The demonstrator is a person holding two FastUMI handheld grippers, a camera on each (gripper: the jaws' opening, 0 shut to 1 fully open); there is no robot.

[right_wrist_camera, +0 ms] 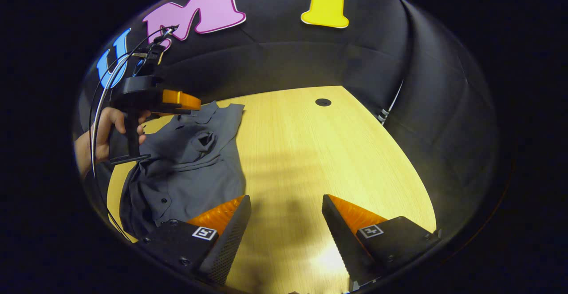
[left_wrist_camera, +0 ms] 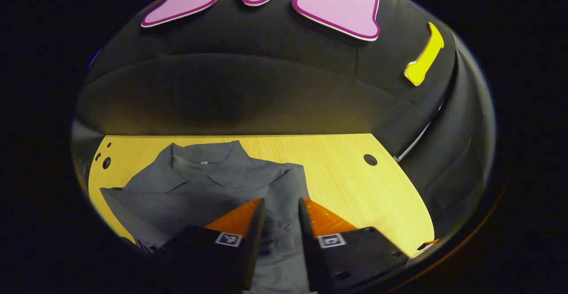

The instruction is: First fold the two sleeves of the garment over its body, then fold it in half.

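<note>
A grey collared shirt lies rumpled on the wooden table, its collar toward the far wall and one sleeve spread to the left. In the left gripper view, my left gripper hovers over the shirt's right side, its fingers a narrow gap apart with only cloth far below. The right gripper view shows the shirt at the left with its buttoned front crumpled. A hand holds the left gripper above the collar there. My right gripper stands wide open over bare wood, just right of the shirt's hem.
A round cable hole sits near the table's far edge, and several small holes mark its left corner. Black cloth walls close the booth behind and to the right. Bare tabletop stretches right of the shirt.
</note>
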